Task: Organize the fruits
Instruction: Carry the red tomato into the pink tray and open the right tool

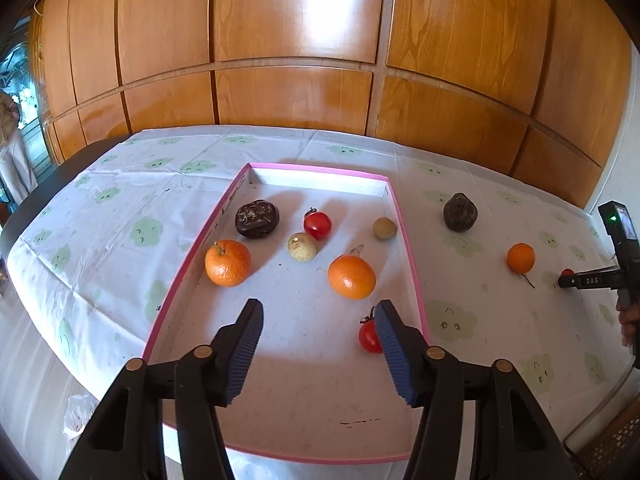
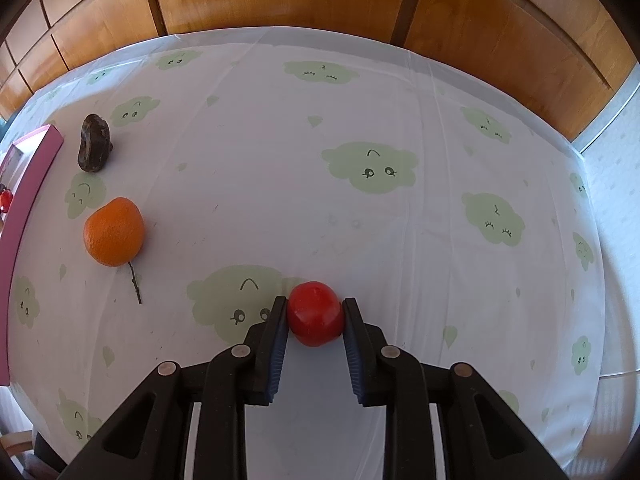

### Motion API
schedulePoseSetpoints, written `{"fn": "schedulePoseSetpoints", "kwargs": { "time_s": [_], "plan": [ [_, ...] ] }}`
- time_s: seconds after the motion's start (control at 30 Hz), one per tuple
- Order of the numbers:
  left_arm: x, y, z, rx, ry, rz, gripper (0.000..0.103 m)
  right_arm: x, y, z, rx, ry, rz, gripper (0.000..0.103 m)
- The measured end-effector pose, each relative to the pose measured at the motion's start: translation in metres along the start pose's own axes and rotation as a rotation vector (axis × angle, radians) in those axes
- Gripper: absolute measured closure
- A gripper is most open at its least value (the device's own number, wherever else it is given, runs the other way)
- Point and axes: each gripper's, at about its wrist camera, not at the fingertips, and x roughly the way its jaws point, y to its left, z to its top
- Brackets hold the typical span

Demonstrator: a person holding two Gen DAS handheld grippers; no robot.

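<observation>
The pink-rimmed tray (image 1: pixel 404 224) sits on the left part of the surface (image 2: pixel 280 160) and already holds two oranges, two pale round fruits, a dark one and two red tomatoes. The left tool (image 1: pixel 318 330) hangs over the tray's near end with its jaws apart and nothing between them; one red tomato (image 1: pixel 368 336) lies just beside its right pad. To the right of the tray, out on the cloth, lie a dark fruit (image 2: pixel 94 144) and a loose orange (image 2: pixel 114 232), both well apart from either tool. Farthest right, the right tool (image 2: pixel 316 318) points steeply down, its pads pressed on either side of a red tomato (image 2: pixel 316 314) that looks to be resting on the cloth. So the tray lies to the left of this tomato, and I judge the carry runs leftward past the loose orange.
</observation>
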Motion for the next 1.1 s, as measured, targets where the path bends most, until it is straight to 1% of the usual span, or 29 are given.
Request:
{"fn": "schedulePoseSetpoints", "kwargs": {
  "time_s": [0.17, 0.27, 0.4, 0.47, 0.53, 0.67, 0.7, 0.8, 0.87, 1.0, 1.1],
  "plan": [
    [0.003, 0.007, -0.002, -0.024, 0.012, 0.012, 0.040, 0.000, -0.001, 0.002, 0.015, 0.017, 0.011, 0.077],
    [0.005, 0.011, -0.004, -0.044, 0.022, 0.018, 0.039, 0.000, 0.000, 0.004, 0.022, 0.047, 0.020, 0.077],
    [0.005, 0.014, -0.004, -0.057, 0.020, 0.016, 0.039, -0.004, 0.006, 0.003, 0.033, 0.075, 0.078, 0.077],
    [0.004, 0.014, -0.003, -0.056, 0.016, 0.015, 0.039, -0.010, 0.013, 0.002, 0.033, 0.058, 0.099, 0.077],
    [0.005, 0.015, -0.003, -0.060, 0.018, 0.012, 0.039, -0.019, 0.022, 0.002, 0.034, 0.031, 0.143, 0.077],
    [0.007, 0.017, -0.004, -0.066, 0.027, 0.010, 0.038, -0.041, 0.050, 0.006, -0.003, -0.036, 0.226, 0.077],
    [0.007, 0.017, -0.004, -0.070, 0.032, 0.008, 0.036, -0.044, 0.056, 0.007, -0.013, -0.043, 0.243, 0.077],
    [0.009, 0.019, -0.006, -0.085, 0.040, 0.003, 0.035, -0.053, 0.079, 0.013, -0.057, -0.068, 0.300, 0.077],
    [0.008, 0.019, -0.006, -0.088, 0.039, 0.003, 0.035, -0.058, 0.096, 0.015, -0.085, -0.081, 0.336, 0.077],
    [0.009, 0.022, -0.006, -0.093, 0.040, 0.000, 0.035, -0.064, 0.138, 0.005, -0.136, -0.099, 0.386, 0.077],
    [0.009, 0.023, -0.007, -0.097, 0.042, 0.001, 0.035, -0.065, 0.156, 0.004, -0.155, -0.101, 0.421, 0.077]
  ]
}}
